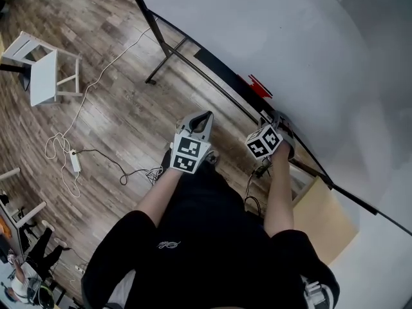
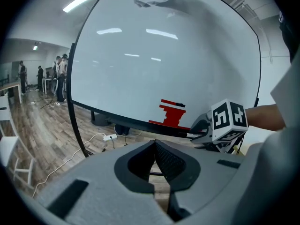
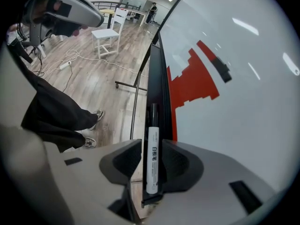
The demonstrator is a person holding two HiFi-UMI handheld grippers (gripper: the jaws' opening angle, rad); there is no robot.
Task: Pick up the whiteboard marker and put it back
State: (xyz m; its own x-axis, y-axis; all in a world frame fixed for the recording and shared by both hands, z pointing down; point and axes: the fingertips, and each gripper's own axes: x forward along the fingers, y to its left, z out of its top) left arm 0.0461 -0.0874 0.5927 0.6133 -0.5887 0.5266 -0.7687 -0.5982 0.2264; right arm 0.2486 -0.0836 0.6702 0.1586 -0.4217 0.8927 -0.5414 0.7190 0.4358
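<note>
Between the parted grey jaws of the right gripper [image 3: 152, 146], neither pad pressing it, a white cylindrical whiteboard marker [image 3: 153, 165] with a black cap lies in the narrow black tray [image 3: 158, 86]. The left gripper [image 2: 155, 144] is closed, empty. Beyond: glossy whiteboard [image 3: 243, 125], red stepped patch [image 3: 194, 81], wood-plank floor [image 3: 108, 74].

A white chair [image 1: 44, 76] stands on the wooden floor [image 1: 122, 114], well apart from a white power strip [image 1: 74, 161] whose white cable [image 1: 96, 85] trails across the planks, while people [image 2: 61, 81] stand far off.
</note>
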